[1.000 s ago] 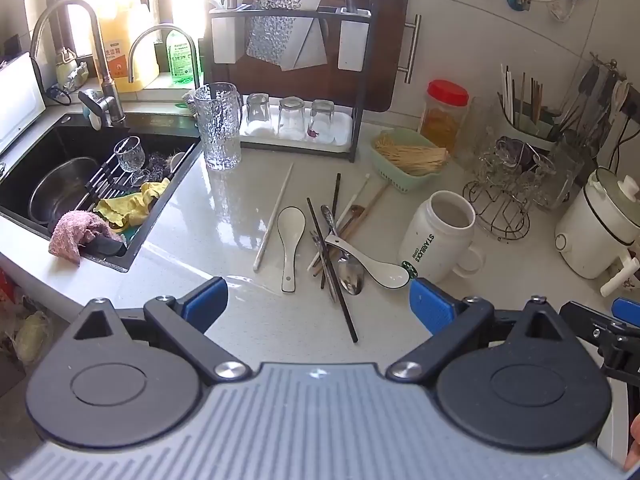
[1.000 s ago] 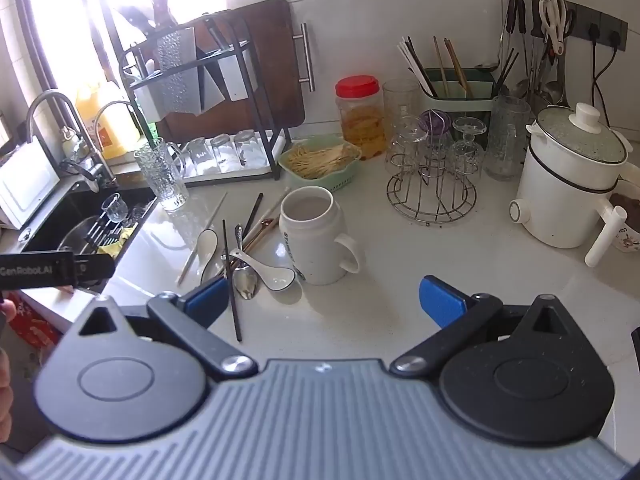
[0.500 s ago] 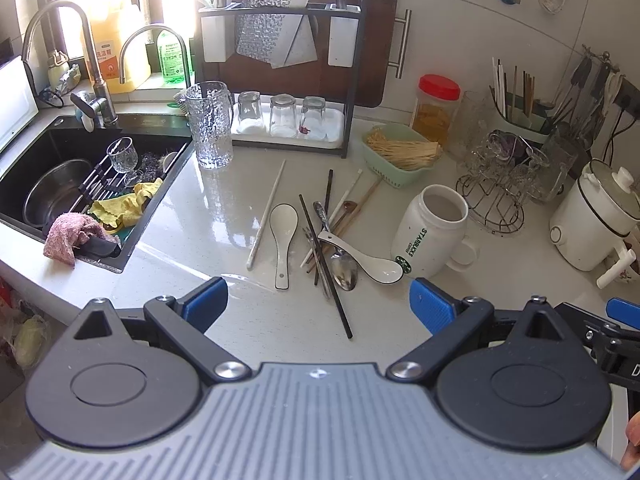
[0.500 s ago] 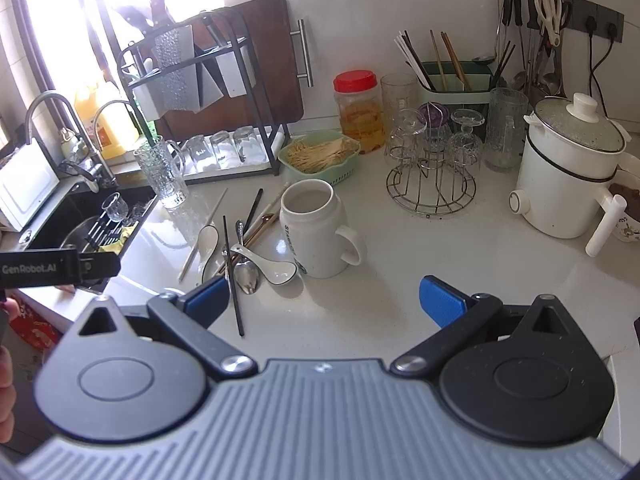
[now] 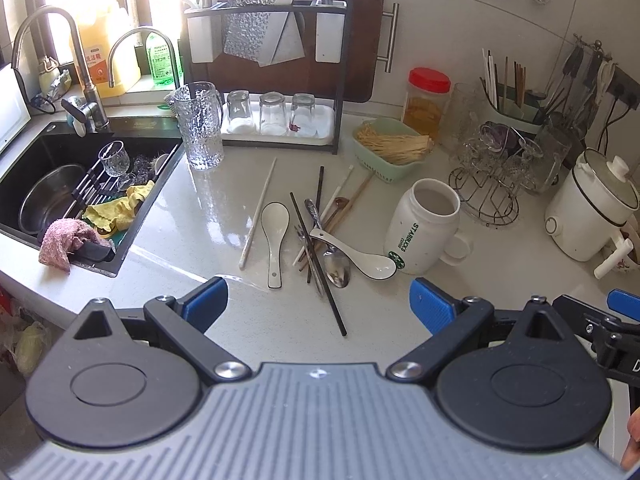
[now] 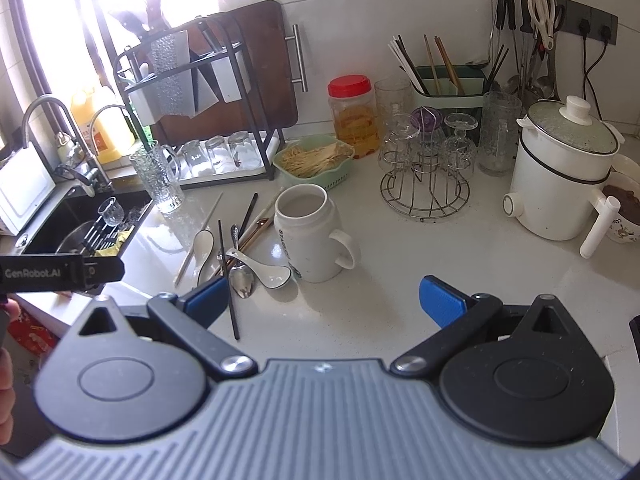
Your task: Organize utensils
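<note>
A heap of utensils lies on the white counter: two white ceramic spoons, a metal spoon, black chopsticks, pale and wooden chopsticks. A white Starbucks mug stands just right of the heap, also seen in the right wrist view as the mug beside the spoons. My left gripper hovers open near the counter's front edge, short of the heap. My right gripper is open too, in front of the mug, holding nothing.
A black sink with a bowl and cloths lies left. A glass pitcher, a glass rack, a green basket, a wire glass stand, a green utensil holder and a white pot line the back and right.
Both grippers have drifted slightly back and up, so the utensil heap and mug sit a little farther off in view. Both stay open; nothing on the counter has moved.
</note>
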Available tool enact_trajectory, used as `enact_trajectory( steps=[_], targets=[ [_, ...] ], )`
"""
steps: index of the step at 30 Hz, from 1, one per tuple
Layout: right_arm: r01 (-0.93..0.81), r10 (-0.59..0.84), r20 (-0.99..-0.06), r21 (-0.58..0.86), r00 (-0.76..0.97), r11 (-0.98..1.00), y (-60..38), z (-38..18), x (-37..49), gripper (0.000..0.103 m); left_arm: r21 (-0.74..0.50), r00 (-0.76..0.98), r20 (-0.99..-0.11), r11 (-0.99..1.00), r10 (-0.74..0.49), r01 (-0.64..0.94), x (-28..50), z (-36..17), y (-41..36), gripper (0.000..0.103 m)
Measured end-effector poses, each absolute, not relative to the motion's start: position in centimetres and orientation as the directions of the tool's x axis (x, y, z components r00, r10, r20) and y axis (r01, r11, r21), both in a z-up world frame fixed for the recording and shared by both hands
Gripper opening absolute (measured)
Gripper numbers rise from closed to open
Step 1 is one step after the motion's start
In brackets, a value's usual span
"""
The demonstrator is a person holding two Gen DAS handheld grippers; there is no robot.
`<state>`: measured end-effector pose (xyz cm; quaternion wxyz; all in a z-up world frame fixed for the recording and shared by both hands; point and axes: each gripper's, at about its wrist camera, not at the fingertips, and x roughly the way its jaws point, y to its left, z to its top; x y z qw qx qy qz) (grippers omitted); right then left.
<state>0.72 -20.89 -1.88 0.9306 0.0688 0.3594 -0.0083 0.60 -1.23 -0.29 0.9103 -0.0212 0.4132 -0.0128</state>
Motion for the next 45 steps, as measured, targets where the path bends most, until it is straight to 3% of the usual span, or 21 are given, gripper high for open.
enact_trajectory(
  steps=[45],
  targets=[
    [0.042,0.053,-0.657,0.128,0.752,0.991,-21.3,-2.6,-0.3,0.103,-0.027,0.638,-0.769,0.999,-0.039,0.028,-0.2,-1.7,-2.8,0.099]
  ],
)
